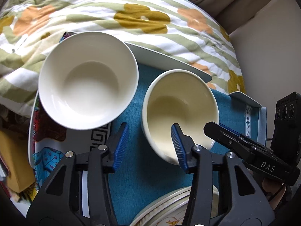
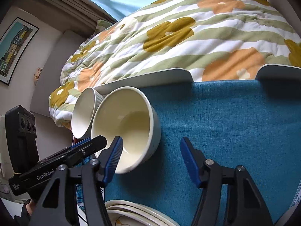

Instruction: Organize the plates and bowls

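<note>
Left wrist view: both tools gape apart, left tool and right tool, over a teal cloth holding a cream bowl; floral quilt behind.

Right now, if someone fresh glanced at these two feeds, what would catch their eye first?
Probably the two empty bowls on the blue cloth: the white bowl at left, and the cream bowl beside it, which both open grippers are closing in on. The left gripper has one finger inside its rim, and so does the right gripper. Behind them spreads the flowered quilt.
</note>
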{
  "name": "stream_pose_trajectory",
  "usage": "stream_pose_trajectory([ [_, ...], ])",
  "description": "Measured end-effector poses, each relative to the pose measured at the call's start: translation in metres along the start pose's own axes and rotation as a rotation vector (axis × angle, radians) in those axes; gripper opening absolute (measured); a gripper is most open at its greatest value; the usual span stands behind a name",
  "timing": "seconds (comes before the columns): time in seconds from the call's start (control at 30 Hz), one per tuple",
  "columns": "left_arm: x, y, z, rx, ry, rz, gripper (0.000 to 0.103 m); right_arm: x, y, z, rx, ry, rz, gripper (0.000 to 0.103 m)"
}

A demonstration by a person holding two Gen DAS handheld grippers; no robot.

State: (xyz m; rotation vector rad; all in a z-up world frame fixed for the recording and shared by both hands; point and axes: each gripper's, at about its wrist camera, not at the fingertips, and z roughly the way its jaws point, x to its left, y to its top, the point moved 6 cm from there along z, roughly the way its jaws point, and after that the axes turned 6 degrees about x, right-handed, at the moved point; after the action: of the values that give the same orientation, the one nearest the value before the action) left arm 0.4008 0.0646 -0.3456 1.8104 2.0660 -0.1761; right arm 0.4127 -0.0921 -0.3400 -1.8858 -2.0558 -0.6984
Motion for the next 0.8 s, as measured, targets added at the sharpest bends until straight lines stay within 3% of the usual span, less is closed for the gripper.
stream_pose_trajectory([
  [0.07, -0.003, 0.001, 0.007, 0.015, -0.010, 0.011, 0.025, 0.001, 0.000, 0.005, 0.012, -0.002, 0.005, 0.043],
  [0.1, -0.003, 0.002, 0.009, 0.013, -0.005, 0.015, 0.025, 0.001, 0.000, 0.006, 0.016, -0.001, 0.007, 0.034],
  [0.23, 0.000, 0.003, 0.012, 0.006, 0.024, 0.041, 0.018, 0.001, -0.002, 0.010, 0.020, 0.008, 0.022, 0.021],
  [0.53, -0.009, 0.002, 0.008, -0.021, 0.056, 0.101, 0.018, 0.004, -0.002, 0.009, 0.001, -0.031, 0.015, 0.020],
  [0.8, -0.042, -0.009, -0.022, -0.074, 0.050, 0.147, 0.018, 0.006, -0.008, -0.035, -0.070, -0.028, 0.003, 0.019],
])
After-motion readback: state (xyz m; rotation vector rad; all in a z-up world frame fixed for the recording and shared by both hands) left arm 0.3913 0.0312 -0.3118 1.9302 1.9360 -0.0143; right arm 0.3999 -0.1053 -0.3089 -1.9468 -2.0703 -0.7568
